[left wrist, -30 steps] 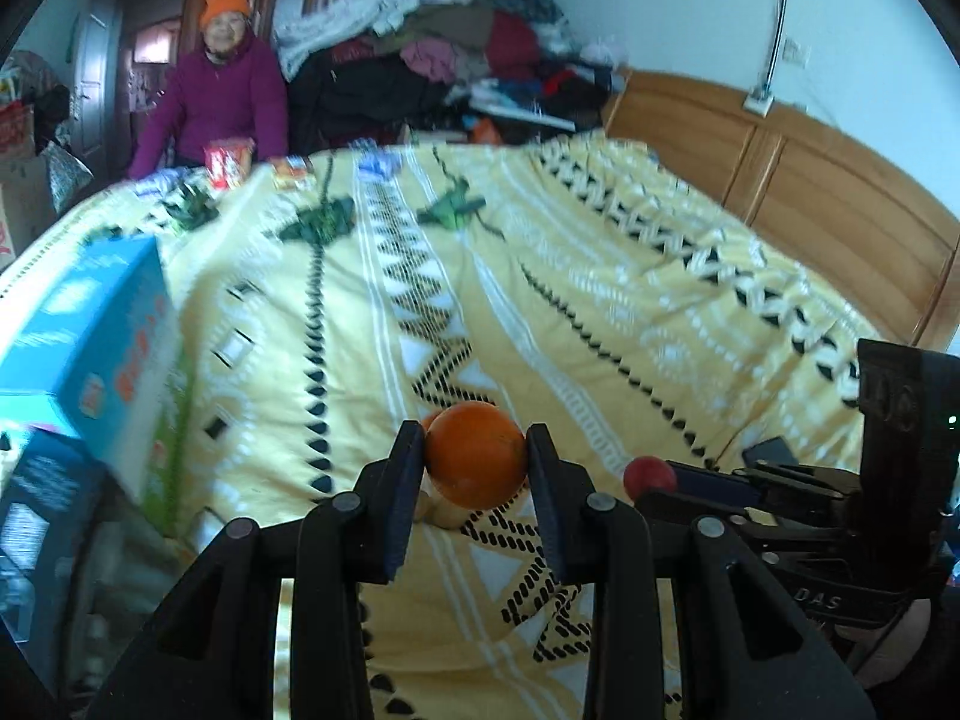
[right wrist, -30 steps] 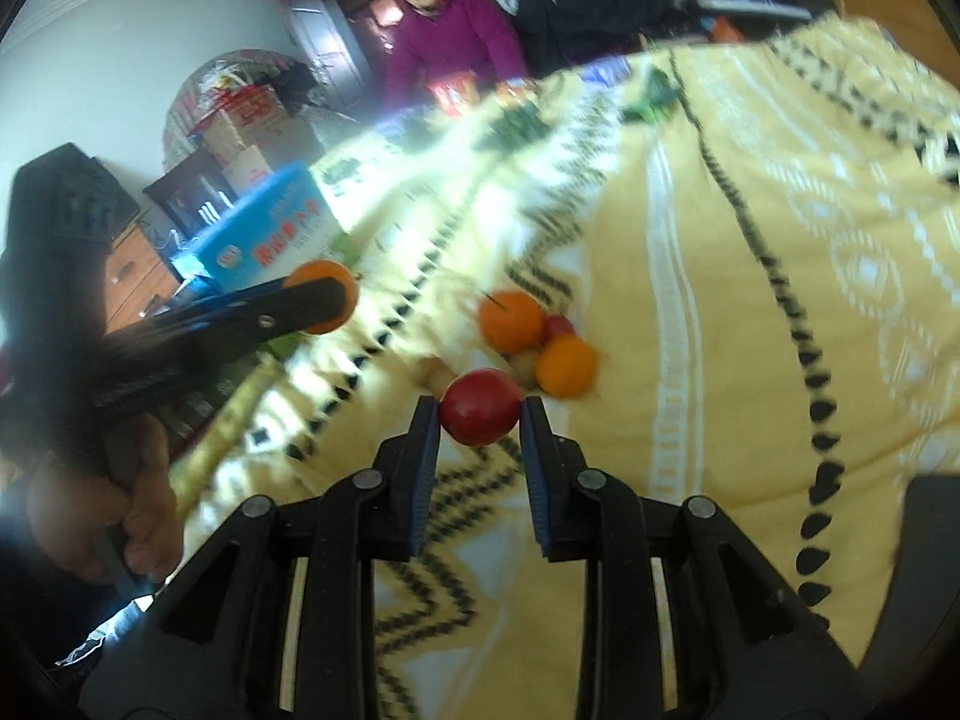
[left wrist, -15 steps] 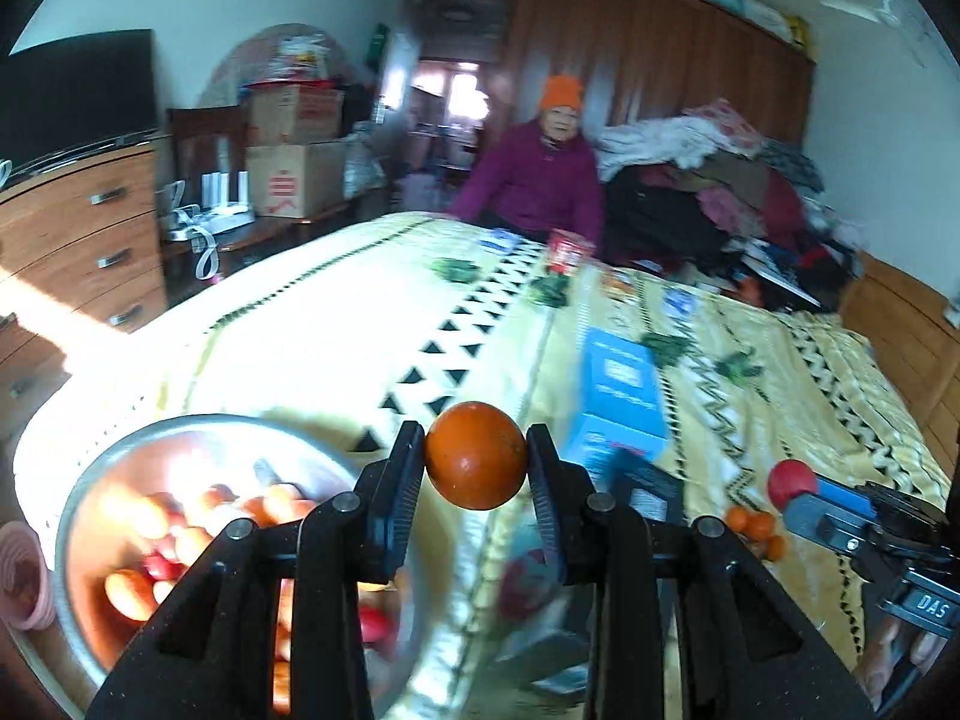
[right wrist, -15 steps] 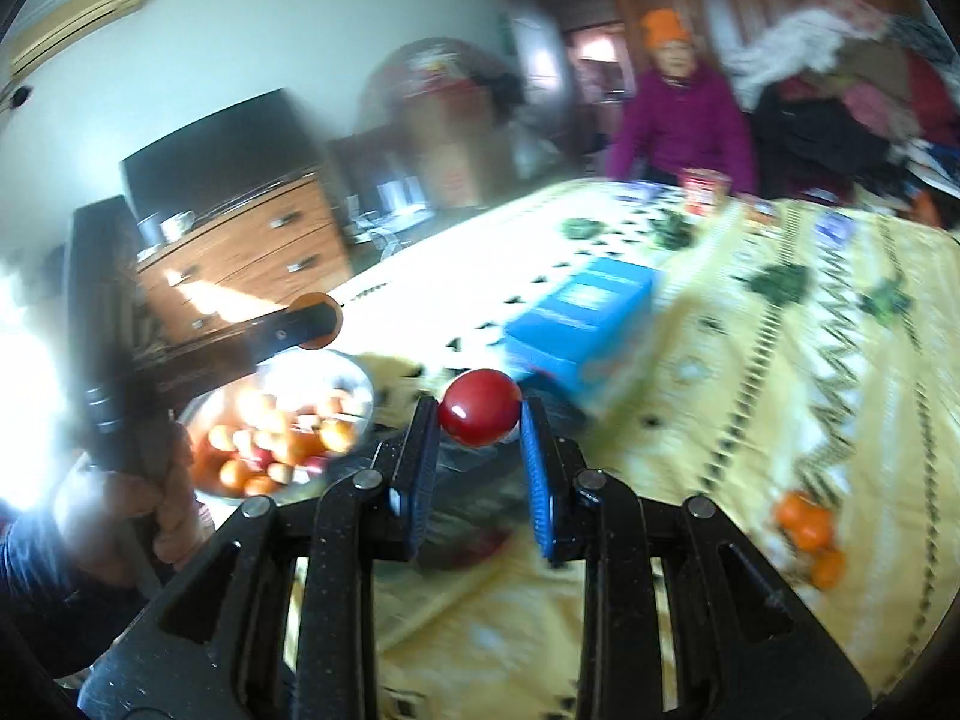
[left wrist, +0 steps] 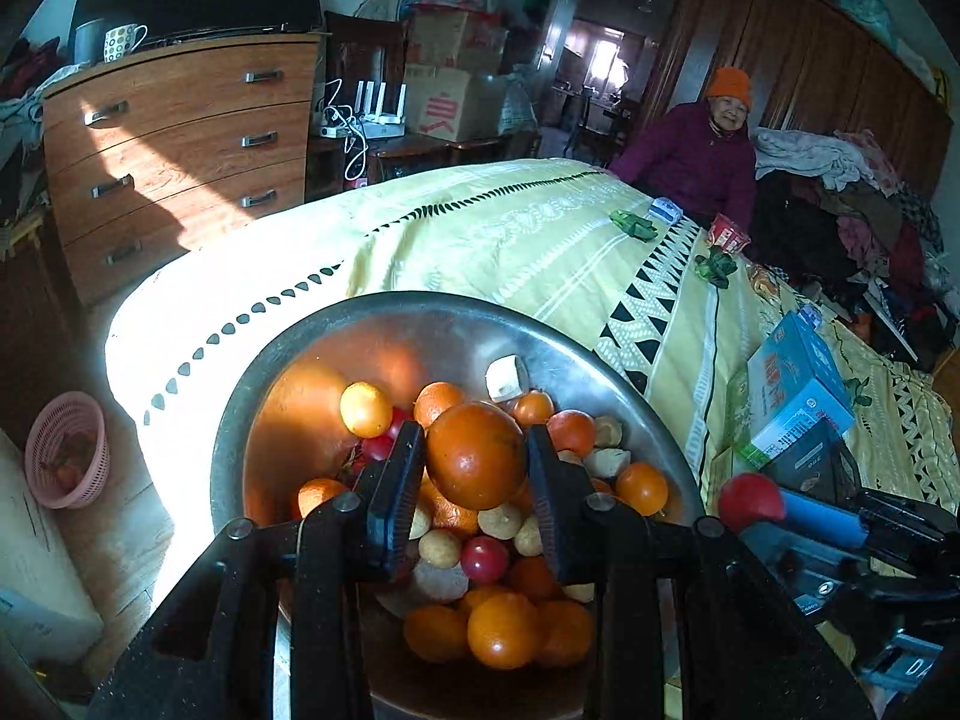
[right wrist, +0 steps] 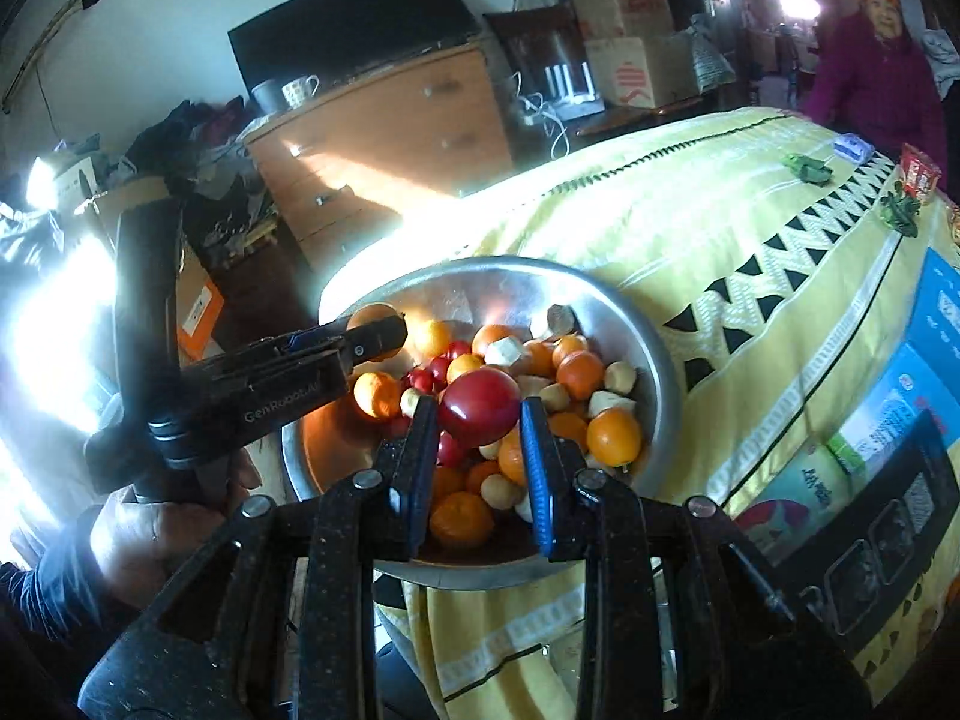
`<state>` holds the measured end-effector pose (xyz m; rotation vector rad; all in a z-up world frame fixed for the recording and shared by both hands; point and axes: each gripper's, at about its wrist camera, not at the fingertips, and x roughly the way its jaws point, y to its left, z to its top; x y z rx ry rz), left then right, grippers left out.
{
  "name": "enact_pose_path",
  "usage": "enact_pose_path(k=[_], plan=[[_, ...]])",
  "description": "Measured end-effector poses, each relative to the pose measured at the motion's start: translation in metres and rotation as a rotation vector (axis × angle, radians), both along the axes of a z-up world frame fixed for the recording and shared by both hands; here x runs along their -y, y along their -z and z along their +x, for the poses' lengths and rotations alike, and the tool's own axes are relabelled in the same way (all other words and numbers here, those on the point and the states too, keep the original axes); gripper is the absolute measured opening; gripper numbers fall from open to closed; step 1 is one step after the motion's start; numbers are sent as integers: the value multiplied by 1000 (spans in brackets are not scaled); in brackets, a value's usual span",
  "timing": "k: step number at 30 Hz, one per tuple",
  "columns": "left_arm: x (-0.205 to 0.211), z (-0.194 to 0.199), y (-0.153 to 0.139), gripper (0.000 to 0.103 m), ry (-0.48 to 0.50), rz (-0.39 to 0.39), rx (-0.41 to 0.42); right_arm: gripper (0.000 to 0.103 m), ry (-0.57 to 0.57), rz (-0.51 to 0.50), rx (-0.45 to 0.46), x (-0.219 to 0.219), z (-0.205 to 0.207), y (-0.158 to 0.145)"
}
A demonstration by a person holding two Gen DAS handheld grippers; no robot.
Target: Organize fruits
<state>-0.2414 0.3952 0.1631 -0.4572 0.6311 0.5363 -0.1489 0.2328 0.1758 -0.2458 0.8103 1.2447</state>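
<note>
An orange (left wrist: 477,456) sits clamped between the two pads of the left claw (left wrist: 477,474), held over the metal bowl (left wrist: 420,324). A red round fruit (right wrist: 480,407) is pinched the same way in the right claw (right wrist: 480,438), also over that bowl, which rests at the bed's edge on a yellow bedspread (left wrist: 510,240) with black triangle patterns. In the left wrist view the right claw shows at 4 o'clock with its red fruit at the tip. In the right wrist view the left claw reaches in from 9 o'clock, with "GenRobot.AI" printed on its side and a hand (right wrist: 156,534) gripping its handle below.

The bowl holds a heap of oranges, small red fruits and pale tan pieces, too piled up to count surely.

At 3 o'clock from the bowl lies a blue carton (left wrist: 792,384); its print is too small to read. At 10 o'clock stands a wooden dresser (left wrist: 174,150) bearing two mugs, one of them spotted (left wrist: 123,42). At 9 o'clock a pink basket (left wrist: 66,450) sits on the floor. At 1 o'clock a person in a purple coat and orange hat (left wrist: 696,156) sits beyond the bed.
</note>
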Motion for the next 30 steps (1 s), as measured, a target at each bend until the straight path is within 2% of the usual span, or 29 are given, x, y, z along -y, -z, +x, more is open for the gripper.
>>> enact_pose_path(k=[7,8,9,10,11,13,14,22,26,30], plan=[[-14,-3,10,35,-15,-26,-21,29,-19,-79,63,-25,-16,6],[-16,-4,11,38,-19,-28,-19,29,-16,-83,77,-25,-17,5],[-17,-5,11,51,-23,-28,-15,29,-13,-87,87,-27,-18,5],[-17,-6,9,58,-28,-24,-9,31,-11,-94,95,-28,-19,5],[-17,-7,7,68,-35,-15,-2,35,-7,-97,105,-28,-20,4],[-15,-8,1,74,-46,3,9,62,10,-87,135,-26,-22,-1],[-15,-7,-1,78,-49,6,11,64,19,-83,149,-24,-22,-4],[12,5,-28,78,-6,50,48,65,105,-55,290,8,-26,-34],[44,23,-50,79,58,75,83,65,183,-47,358,43,-20,-48],[92,49,-68,80,159,102,119,67,295,-34,388,94,-5,-59]])
